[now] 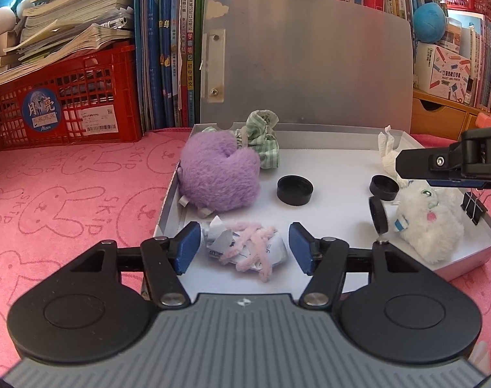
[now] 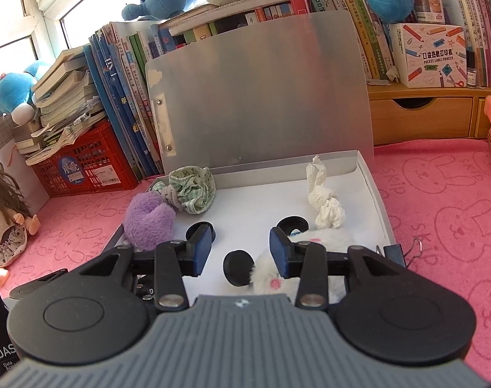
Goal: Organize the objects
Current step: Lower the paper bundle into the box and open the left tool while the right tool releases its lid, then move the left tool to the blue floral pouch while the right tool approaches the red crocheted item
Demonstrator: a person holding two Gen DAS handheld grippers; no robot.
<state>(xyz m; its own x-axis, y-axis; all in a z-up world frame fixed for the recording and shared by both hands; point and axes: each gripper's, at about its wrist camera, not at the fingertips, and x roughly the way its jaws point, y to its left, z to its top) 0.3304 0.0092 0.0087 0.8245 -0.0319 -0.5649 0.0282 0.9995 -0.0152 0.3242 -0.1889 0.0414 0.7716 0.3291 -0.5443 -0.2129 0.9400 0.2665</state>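
A shallow grey box (image 1: pixel 169 200) lies open on the pink towel, lid (image 1: pixel 310 64) upright. Inside are a purple plush heart (image 1: pixel 218 177), a green checked cloth (image 1: pixel 261 142), a twisted white tissue (image 1: pixel 387 152), three black caps and a white plush toy (image 1: pixel 430 220). My left gripper (image 1: pixel 244 247) is open over the box's near edge, straddling a crumpled paper packet with pink yarn (image 1: pixel 245 249); the pads do not press it. My right gripper (image 2: pixel 240 250) is open above a black cap (image 2: pixel 237 268) standing on edge beside the white plush toy (image 2: pixel 278 278).
A red crate (image 1: pixel 64 103) with stacked books stands back left, upright books behind the lid. Wooden drawers (image 2: pixel 420 116) sit back right. A black binder clip (image 1: pixel 473 208) is on the box's right rim. A doll (image 2: pixel 3 226) sits far left on the towel.
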